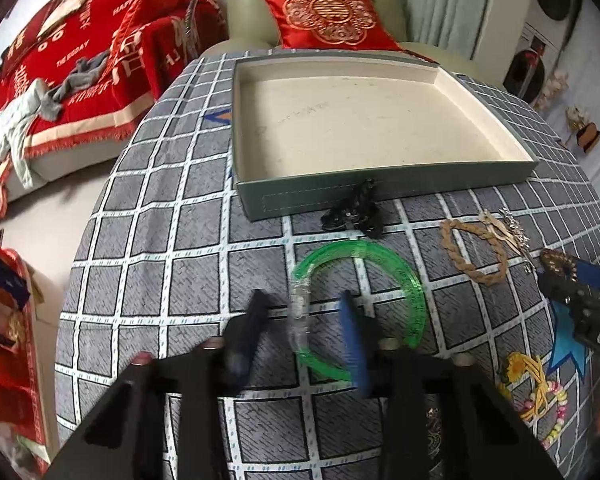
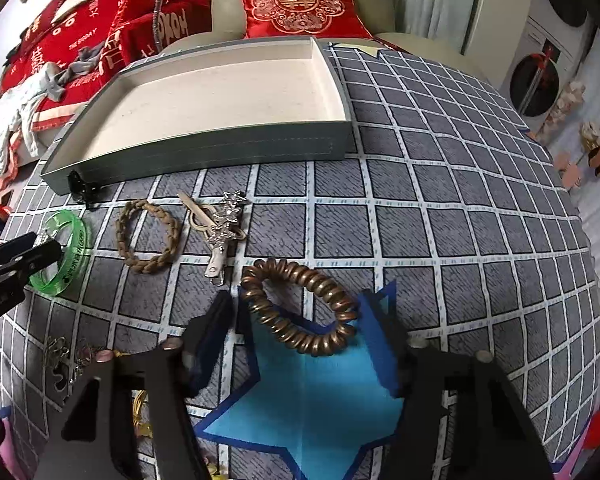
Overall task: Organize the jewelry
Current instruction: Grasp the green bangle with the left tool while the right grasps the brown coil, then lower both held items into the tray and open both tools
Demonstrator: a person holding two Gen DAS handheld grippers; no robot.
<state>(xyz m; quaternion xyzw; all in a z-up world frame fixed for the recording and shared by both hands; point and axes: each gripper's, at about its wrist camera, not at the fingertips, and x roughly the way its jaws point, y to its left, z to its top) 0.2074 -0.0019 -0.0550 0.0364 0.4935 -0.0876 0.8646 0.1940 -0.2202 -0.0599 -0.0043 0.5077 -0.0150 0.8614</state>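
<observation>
My left gripper point(image 1: 304, 320) is open, its fingers straddling the clear clasp side of a green translucent bangle point(image 1: 396, 264) lying on the checked tablecloth. My right gripper point(image 2: 300, 316) is open around a bronze spiral hair tie point(image 2: 300, 304) that lies on a blue star mat point(image 2: 312, 396). The empty grey-green tray point(image 1: 380, 192) with a cream lining stands beyond. A black hair clip point(image 1: 356, 216) leans against its front wall. A braided tan bracelet point(image 2: 148, 236) and a star-studded silver clip point(image 2: 224, 224) lie between bangle and hair tie.
A yellow cord and pastel bead bracelet point(image 1: 540, 404) lie near the table's front, with small metal pieces point(image 2: 60, 356) beside them. A sofa with a red cushion point(image 1: 328, 16) and red blanket point(image 1: 80, 60) stands behind the round table.
</observation>
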